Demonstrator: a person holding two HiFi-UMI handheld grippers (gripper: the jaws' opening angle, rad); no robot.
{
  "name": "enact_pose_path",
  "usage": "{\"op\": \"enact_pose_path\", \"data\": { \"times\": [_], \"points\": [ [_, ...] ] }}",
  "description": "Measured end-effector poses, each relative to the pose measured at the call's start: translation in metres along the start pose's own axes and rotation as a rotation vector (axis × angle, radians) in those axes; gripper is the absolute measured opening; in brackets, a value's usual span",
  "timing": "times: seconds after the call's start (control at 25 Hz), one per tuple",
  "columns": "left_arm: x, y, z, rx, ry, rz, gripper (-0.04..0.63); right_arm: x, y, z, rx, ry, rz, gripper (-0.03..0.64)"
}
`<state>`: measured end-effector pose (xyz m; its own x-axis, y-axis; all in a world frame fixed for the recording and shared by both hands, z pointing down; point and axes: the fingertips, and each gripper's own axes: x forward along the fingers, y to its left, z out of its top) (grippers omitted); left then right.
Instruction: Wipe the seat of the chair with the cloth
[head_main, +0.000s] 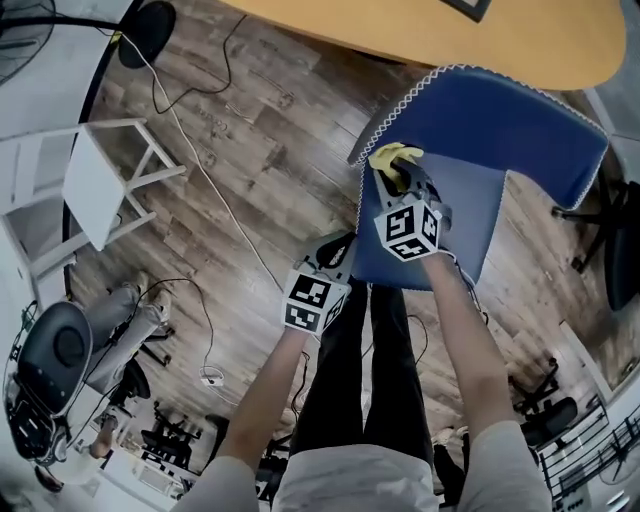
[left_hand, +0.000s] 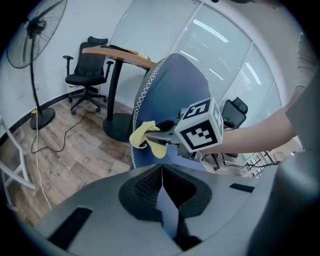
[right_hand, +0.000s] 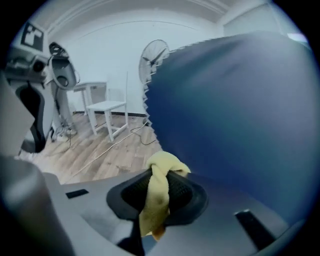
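Here, the right gripper (head_main: 400, 175) has its jaws squeezed tight on a soft yellow cloth (head_main: 392, 155). The cloth is bunched up between them, and some of it hangs out past the tips. It is at the back corner of the pale blue seat (head_main: 470, 210) of the blue fabric chair with a white stitched edge (head_main: 520, 130), right where the seat meets the chair's back. I cannot tell if the cloth touches the seat. The left gripper (head_main: 338, 248) is nearer the person, by the front corner of the seat. Its jaws are pressed together with nothing in them. The chair stands on a brown wooden plank floor (head_main: 250, 180). A tan round table top (head_main: 480, 30) is just behind the chair.
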<state>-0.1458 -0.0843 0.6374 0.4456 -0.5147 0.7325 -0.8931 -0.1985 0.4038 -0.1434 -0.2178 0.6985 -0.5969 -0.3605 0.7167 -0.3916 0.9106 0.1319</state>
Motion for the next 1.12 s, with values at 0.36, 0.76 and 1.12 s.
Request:
{"op": "enact_pose_path", "data": {
  "times": [0.36, 0.76, 1.12],
  "points": [
    [-0.023, 0.011, -0.035, -0.012, 0.053, 0.034, 0.028, 0.045, 0.071, -0.1, -0.622, 0.292, 0.38, 0.066],
    [-0.02, -0.005, -0.037, -0.028, 0.046, 0.035, 0.028, 0.046, 0.068, -0.098, -0.559, 0.298, 0.399, 0.066],
    [-0.011, -0.017, -0.022, -0.011, 0.018, 0.04, 0.028, 0.04, 0.056, -0.105, -0.524, 0.3, 0.387, 0.064]
  ]
}}
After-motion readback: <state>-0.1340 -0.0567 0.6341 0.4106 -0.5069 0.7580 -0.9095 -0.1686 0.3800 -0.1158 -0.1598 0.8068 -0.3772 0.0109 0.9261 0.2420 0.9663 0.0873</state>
